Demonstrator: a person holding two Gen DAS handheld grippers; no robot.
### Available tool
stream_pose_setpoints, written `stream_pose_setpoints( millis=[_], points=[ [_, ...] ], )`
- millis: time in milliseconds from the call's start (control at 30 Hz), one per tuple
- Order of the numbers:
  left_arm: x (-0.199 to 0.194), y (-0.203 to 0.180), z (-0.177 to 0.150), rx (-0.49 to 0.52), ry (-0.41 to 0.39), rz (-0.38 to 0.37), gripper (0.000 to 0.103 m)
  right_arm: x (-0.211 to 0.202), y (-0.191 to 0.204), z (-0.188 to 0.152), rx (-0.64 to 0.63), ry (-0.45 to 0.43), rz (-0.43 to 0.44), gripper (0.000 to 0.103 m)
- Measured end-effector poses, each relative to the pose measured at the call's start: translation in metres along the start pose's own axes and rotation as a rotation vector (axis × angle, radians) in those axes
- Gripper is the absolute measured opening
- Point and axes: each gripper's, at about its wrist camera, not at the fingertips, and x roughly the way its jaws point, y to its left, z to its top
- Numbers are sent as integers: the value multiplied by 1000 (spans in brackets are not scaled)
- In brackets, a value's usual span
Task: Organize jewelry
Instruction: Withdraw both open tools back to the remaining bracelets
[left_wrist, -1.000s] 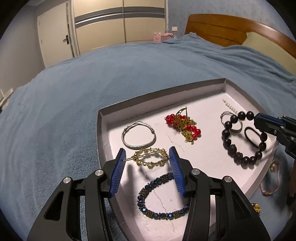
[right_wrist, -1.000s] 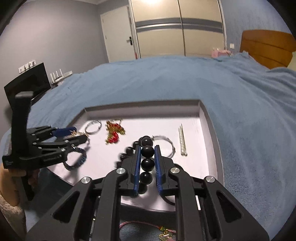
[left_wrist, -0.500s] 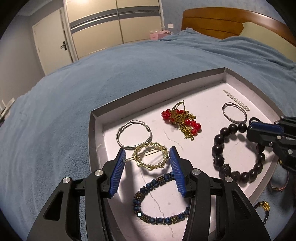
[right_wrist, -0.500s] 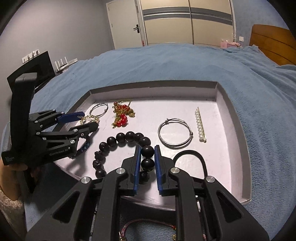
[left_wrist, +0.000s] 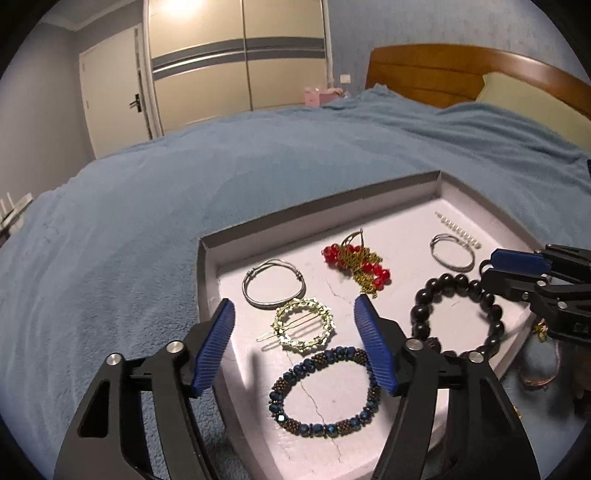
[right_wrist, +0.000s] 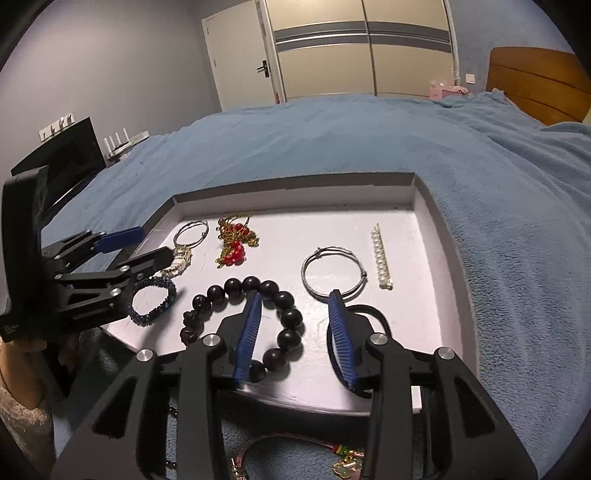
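Observation:
A shallow white tray (left_wrist: 406, 199) (right_wrist: 428, 221) lies on the blue bed. It holds a black bead bracelet (left_wrist: 424, 306) (right_wrist: 291, 317), a blue bead bracelet (left_wrist: 321, 395) (right_wrist: 153, 301), a gold wreath clip (left_wrist: 304, 328), two silver bangles (left_wrist: 273, 288) (right_wrist: 332, 273), a red and gold piece (left_wrist: 356, 258) (right_wrist: 234, 242), a pearl clip (right_wrist: 382, 258) and a black hair tie (right_wrist: 369, 314). My left gripper (left_wrist: 295, 332) is open and empty above the gold clip. My right gripper (right_wrist: 293, 317) is open, and the black bracelet lies free on the tray between its fingers.
A pink cord bracelet with charms (right_wrist: 288, 454) (left_wrist: 543, 369) lies on the blanket in front of the tray's near edge. The blue blanket (left_wrist: 147, 221) spreads all around. A wooden headboard (left_wrist: 443, 74) stands at the far right, wardrobe doors (right_wrist: 354, 48) at the back.
My right gripper opened and let go of the black bead bracelet, which now lies on the tray. Both grippers rose a little and drew back.

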Motion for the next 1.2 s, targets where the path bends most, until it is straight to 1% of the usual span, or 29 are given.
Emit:
stream_pose_setpoints(
  millis=[67, 133, 200, 233, 267, 400, 467, 600, 700, 767, 833, 867, 1033, 1200],
  points=[
    [-4, 0, 0, -2, -6, -7, 70, -5, -1, 0, 3, -17, -9, 50],
    [-7, -3, -1, 1, -7, -10, 70, -9, -2, 1, 2, -33, -20, 51],
    [-10, -5, -1, 4, -4, -9, 70, -13, -3, 2, 1, -49, -36, 57],
    [-11, -6, -1, 3, -5, -11, 70, -15, -3, 2, 4, -58, -47, 63],
    [-13, -7, -2, 3, -7, -11, 71, -17, -4, 2, 5, -65, -56, 67],
    [-23, -9, -3, -2, -21, -8, 75, -24, -6, 3, 6, -86, -77, 70],
    [-30, -9, -4, -10, -29, -10, 77, -28, -8, 3, 17, -100, -82, 75],
    [-42, -10, -7, -21, -44, -8, 79, -35, -8, -1, 42, -111, -76, 81],
    [-51, -12, -10, -29, -58, 3, 85, -40, -5, -5, 36, -118, -82, 85],
    [-56, -12, -13, -43, -65, 2, 90, -45, -4, -7, 40, -128, -91, 92],
    [-62, -13, -17, -60, -67, -11, 91, -50, -5, -10, 49, -135, -98, 96],
    [-64, -13, -20, -63, -67, -14, 91, -53, -5, -11, 52, -138, -101, 97],
    [-73, -19, -31, -58, -66, 2, 94, -63, -9, -17, 63, -158, -139, 97],
    [-80, -26, -43, -59, -53, -27, 94, -75, -19, -26, 79, -168, -170, 97]
  ],
)
